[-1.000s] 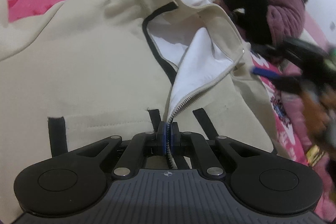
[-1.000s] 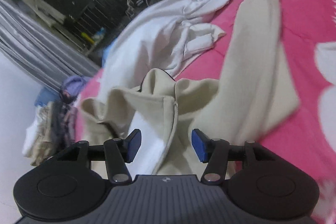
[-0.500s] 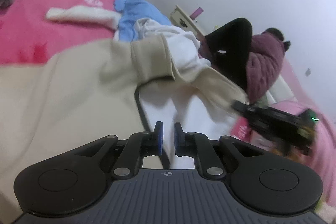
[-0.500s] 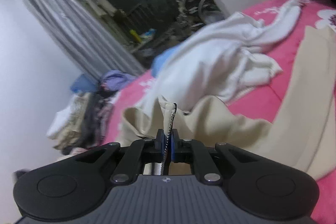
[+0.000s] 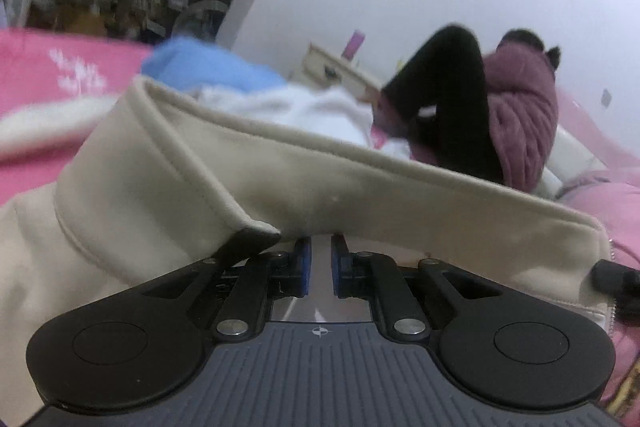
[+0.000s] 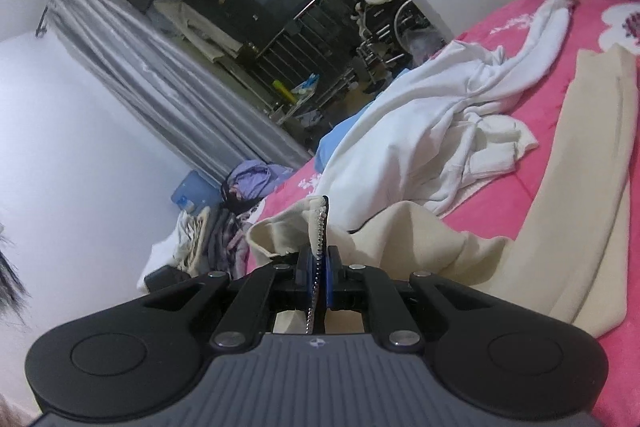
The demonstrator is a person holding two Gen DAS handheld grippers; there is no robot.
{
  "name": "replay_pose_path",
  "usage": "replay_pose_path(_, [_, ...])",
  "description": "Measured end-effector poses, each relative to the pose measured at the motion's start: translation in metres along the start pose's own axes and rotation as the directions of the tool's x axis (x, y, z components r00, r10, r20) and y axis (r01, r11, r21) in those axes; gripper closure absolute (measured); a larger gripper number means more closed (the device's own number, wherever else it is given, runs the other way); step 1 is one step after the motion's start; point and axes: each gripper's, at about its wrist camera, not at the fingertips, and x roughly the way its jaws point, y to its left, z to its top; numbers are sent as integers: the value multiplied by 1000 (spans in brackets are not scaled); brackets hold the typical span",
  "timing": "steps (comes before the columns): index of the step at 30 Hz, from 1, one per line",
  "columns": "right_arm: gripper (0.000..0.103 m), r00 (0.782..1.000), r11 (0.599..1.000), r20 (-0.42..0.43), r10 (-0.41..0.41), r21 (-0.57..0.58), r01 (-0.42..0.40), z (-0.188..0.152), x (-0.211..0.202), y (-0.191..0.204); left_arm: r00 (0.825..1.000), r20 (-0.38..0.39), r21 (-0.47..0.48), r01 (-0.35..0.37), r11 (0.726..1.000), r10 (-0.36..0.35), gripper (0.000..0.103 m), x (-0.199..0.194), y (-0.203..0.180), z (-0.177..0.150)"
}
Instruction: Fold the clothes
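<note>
- Where the left wrist view looks forward, the left gripper has its blue pads close together with a narrow gap between them; whether cloth is caught there I cannot tell.
- A beige jacket drapes right across this view, its folded hem band just above the fingertips.
- Behind it lie a blue garment and a seated person in a maroon coat.
- Seen from the right wrist, the right gripper is clamped on the jacket's zipper edge, which stands upright between the pads.
- Beige cloth trails across the pink bedspread, beside a crumpled white garment.
</note>
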Motion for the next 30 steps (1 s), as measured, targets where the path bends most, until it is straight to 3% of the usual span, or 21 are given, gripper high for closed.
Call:
replay_pose_path(3, [96,1000,1000,-28,14,9,-13,0,16,-3,998,22,30,-56,998,55,94,9,1,-2])
replay_pose_path(6, [96,998,999,-58,27,24,-26,-2,36,-4,996,18,-24,-91,996,91,95,21,9,-5])
replay_pose_path(12, [96,994,995,-75,85,48,-82,-7,72,6,998,55,-159,8,987,0,90,1,21,2])
replay_pose_path(19, [96,985,992,-124,120,60,-114,-15,121,19,993,111,-265,73,962,-44,89,-19,41,25])
replay_pose_path(27, [95,979,998,-191,68,18,-66,-19,191,29,977,195,-345,-16,938,89,88,-82,77,18])
replay_pose_path(30, [95,982,997,-176,74,39,-69,-22,185,26,969,219,-365,-28,930,115,84,-104,88,15])
